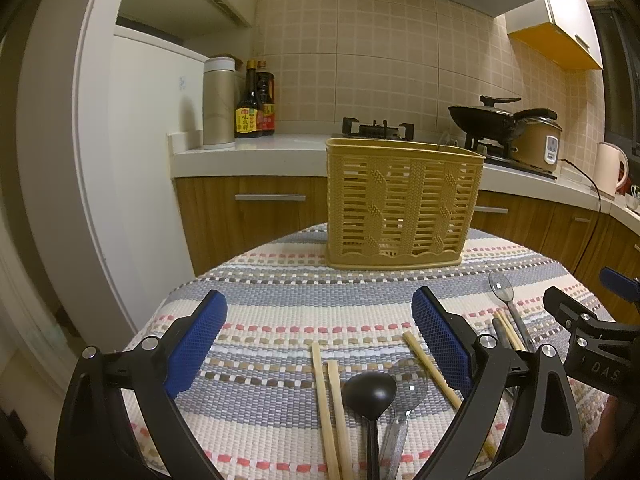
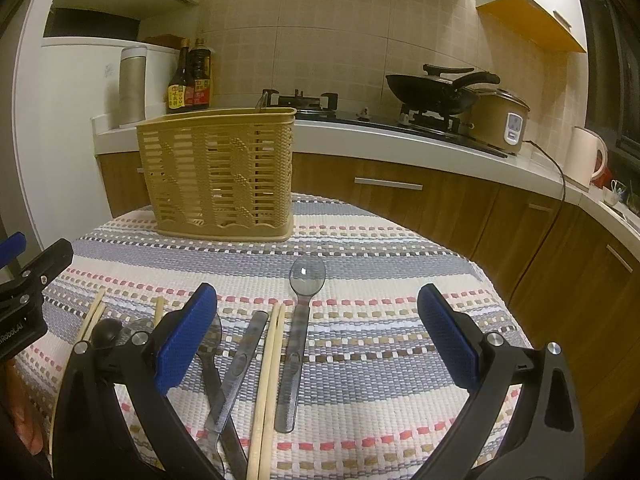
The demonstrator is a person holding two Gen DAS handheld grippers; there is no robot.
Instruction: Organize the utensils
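A tan slotted utensil basket (image 1: 402,204) stands upright at the far side of the striped cloth; it also shows in the right wrist view (image 2: 218,178). My left gripper (image 1: 320,338) is open and empty above a black ladle (image 1: 370,394), a clear spoon (image 1: 406,390) and wooden chopsticks (image 1: 332,408). My right gripper (image 2: 318,336) is open and empty above a clear grey spoon (image 2: 300,320), a chopstick pair (image 2: 270,372) and two crossed clear spoons (image 2: 230,376).
The round table with the striped woven cloth (image 2: 380,248) ends close behind the basket. A kitchen counter (image 2: 400,136) behind holds a gas stove, wok (image 2: 432,90), rice cooker, sauce bottles (image 2: 188,80) and kettle. The other gripper (image 1: 592,332) is at the right edge of the left wrist view.
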